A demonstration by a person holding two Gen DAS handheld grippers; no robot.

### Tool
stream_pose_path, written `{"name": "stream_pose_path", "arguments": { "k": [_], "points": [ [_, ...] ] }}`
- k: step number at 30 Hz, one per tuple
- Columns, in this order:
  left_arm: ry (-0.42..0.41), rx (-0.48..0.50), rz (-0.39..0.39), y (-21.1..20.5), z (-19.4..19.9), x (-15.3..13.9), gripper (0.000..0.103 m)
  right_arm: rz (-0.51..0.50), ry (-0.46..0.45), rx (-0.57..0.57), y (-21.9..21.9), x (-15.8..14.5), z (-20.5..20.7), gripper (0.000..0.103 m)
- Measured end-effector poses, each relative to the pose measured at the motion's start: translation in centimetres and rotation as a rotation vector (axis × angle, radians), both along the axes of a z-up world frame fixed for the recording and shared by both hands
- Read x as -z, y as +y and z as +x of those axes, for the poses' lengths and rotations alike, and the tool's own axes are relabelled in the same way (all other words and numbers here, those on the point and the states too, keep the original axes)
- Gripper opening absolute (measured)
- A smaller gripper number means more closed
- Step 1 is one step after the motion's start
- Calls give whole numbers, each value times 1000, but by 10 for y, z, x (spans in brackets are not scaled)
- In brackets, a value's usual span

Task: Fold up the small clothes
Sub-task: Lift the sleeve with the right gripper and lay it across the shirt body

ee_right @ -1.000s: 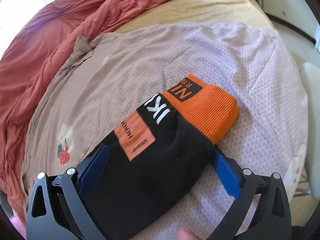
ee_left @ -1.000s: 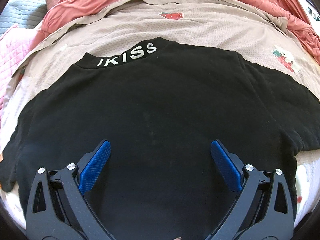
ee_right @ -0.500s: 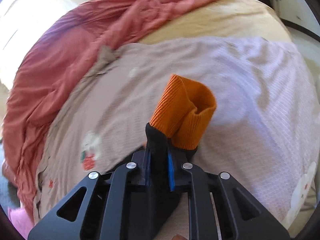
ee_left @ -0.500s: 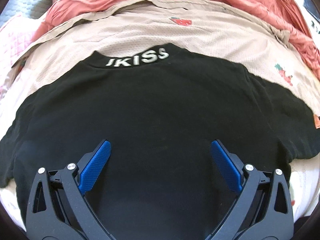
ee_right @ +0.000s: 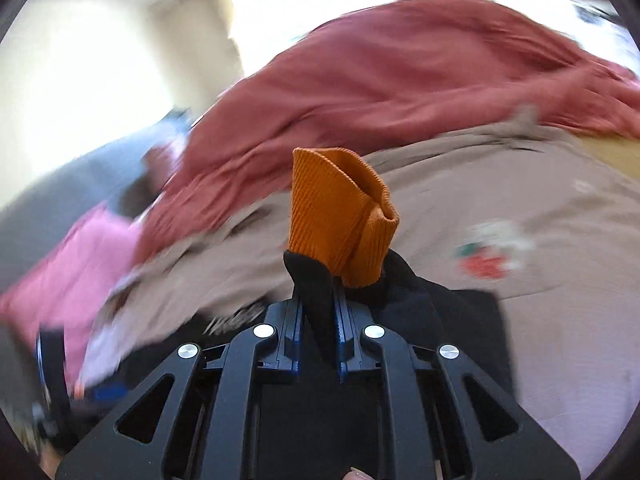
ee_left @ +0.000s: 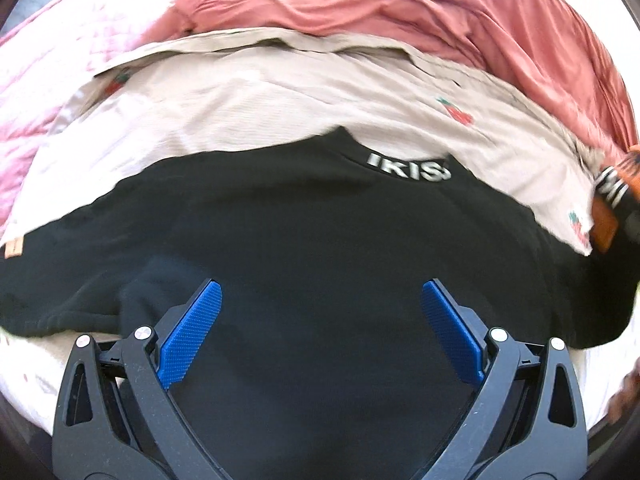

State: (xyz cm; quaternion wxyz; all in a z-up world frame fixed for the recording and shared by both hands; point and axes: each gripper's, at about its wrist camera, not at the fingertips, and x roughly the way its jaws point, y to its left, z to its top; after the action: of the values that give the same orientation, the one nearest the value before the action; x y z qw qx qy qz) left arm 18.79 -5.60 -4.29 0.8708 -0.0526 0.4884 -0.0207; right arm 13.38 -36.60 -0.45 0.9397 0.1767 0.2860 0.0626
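A black shirt [ee_left: 312, 232] with white lettering at its collar [ee_left: 408, 168] lies spread on the beige sheet. My left gripper [ee_left: 320, 300] hangs open over the shirt's middle, nothing between its blue pads. The shirt's right sleeve, black with an orange ribbed cuff [ee_right: 336, 212], is lifted off the bed, and my right gripper [ee_right: 318, 304] is shut on its black part just below the cuff. That raised sleeve [ee_left: 616, 196] also shows at the right edge of the left wrist view. The cuff stands up folded in front of the jaws.
A beige sheet [ee_left: 280, 104] with strawberry prints covers the bed. A rumpled red blanket [ee_left: 400, 4] lies along the far side, a pink quilt [ee_left: 48, 80] at the left. The right wrist view is blurred, with a bright wall behind.
My right gripper closed on the orange-cuffed sleeve, lifted it off the bed and swung it left while rolling. The left gripper slid left over the shirt, staying open.
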Motion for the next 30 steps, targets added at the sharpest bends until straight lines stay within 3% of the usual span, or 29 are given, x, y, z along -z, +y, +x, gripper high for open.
{"name": "stream_pose_path", "arguments": {
  "k": [4,7,10,13,16,17,20,23,25,27,29,30],
  "points": [
    [-4,-45,-57,25,-1,-6,94,-111,52,-161,55,16,6,12],
    [2,-62,-153,38,-3,-6,94,-163,99,-244,86,32,1,12],
    [0,-57,-142,36,-2,-6,94,-187,134,-326,107,44,-2,17],
    [6,-47,-173,36,-3,-6,94,-141,150,-428,117,44,-2,45],
    [11,-34,-236,34,-3,-6,94,-108,121,-491,116,28,-8,56],
    [13,-28,-241,33,-2,-6,94,-91,111,-496,111,22,-8,64],
    [35,-12,-269,24,1,-1,94,-80,90,-404,85,10,-7,71],
    [124,30,-316,3,4,15,92,-37,112,-252,50,10,4,71],
    [141,62,-334,-11,3,21,91,-14,130,-173,30,13,7,71],
    [140,89,-302,-28,0,26,88,6,142,-122,16,15,8,71],
    [136,133,-258,-43,-3,29,74,21,161,-79,7,17,9,73],
    [135,162,-244,-49,-5,29,71,27,166,-66,5,19,9,76]
  ]
}}
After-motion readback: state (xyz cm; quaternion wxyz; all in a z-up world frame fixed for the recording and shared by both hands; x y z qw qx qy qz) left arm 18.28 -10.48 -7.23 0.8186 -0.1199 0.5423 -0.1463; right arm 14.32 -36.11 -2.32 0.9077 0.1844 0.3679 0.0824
